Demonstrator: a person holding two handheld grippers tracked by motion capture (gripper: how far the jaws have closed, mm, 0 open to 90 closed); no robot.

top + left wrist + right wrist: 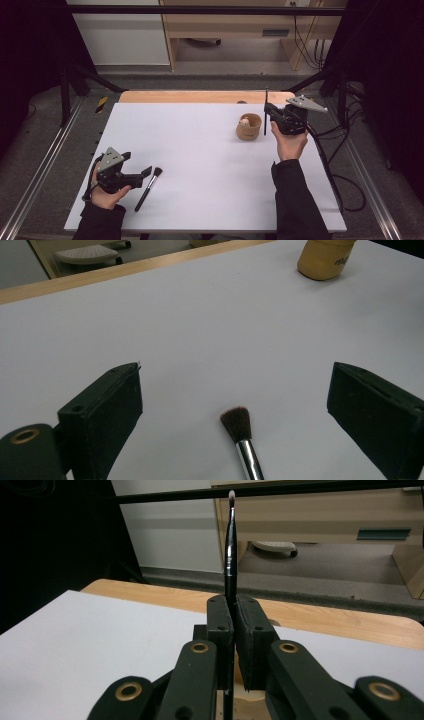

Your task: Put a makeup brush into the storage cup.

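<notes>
While the left gripper [146, 171] is held low near the front of the white table [200, 165], its jaws are spread wide and nothing is held in them. A big brush [242, 440] is seen lying flat between them, not touched yet. Farther back, a thin brush [230, 555] is pinched tight and upright in the closed right gripper [270, 109], just beside the wooden cup [248, 127]. If the thin brush is lowered crooked, the cup could be bumped and knocked over.
</notes>
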